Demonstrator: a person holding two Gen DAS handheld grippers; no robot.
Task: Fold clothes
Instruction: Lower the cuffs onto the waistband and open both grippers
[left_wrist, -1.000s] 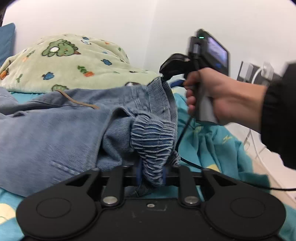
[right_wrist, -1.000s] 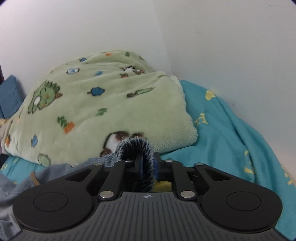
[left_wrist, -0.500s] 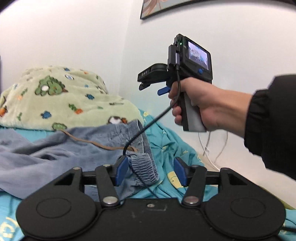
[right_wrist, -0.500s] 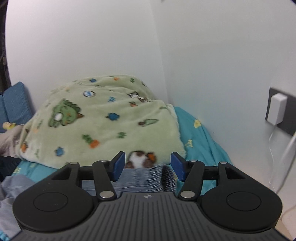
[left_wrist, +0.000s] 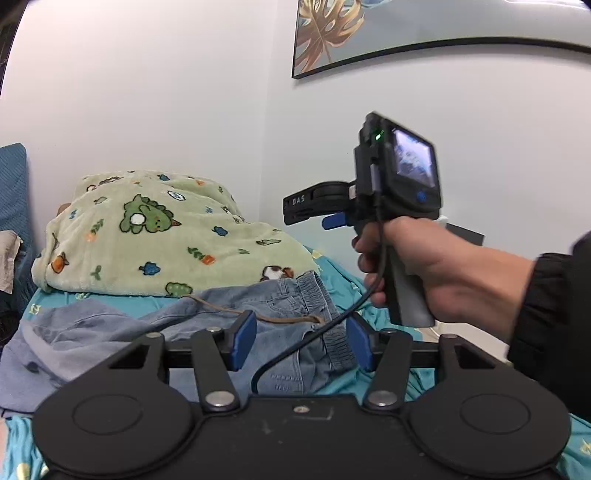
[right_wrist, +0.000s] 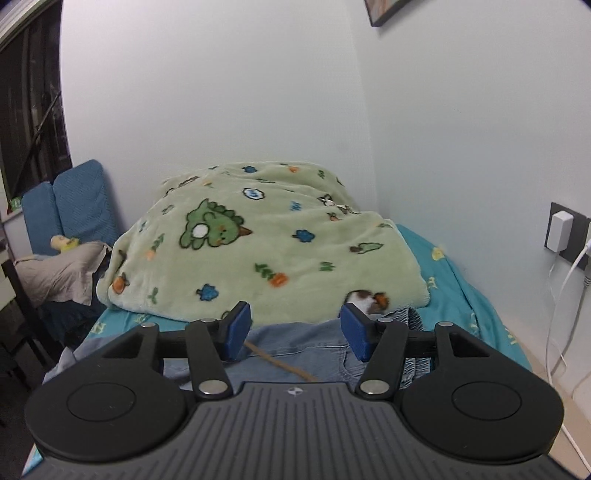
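Blue denim trousers (left_wrist: 236, 317) with an elastic waistband and a brown drawstring lie rumpled on the teal bed sheet (left_wrist: 373, 380). My left gripper (left_wrist: 301, 341) hangs above and in front of them, open, with nothing pressed between its blue pads; only a black cable crosses the gap. In the right wrist view the same trousers (right_wrist: 306, 350) lie below my right gripper (right_wrist: 293, 330), which is open and empty too. A hand holds the right gripper (left_wrist: 332, 218) up in the air at the right of the left wrist view.
A green fleece blanket (right_wrist: 258, 251) with cartoon prints is heaped at the bed's far end against the white wall. Blue cushions (right_wrist: 74, 206) and a beige cloth (right_wrist: 59, 277) sit to the left. A charger (right_wrist: 557, 232) with white cables is plugged in on the right wall.
Both grippers let go of the trousers' waistband, opened, and rose back from the bed. The trousers dropped onto the sheet and now lie lower in both views.
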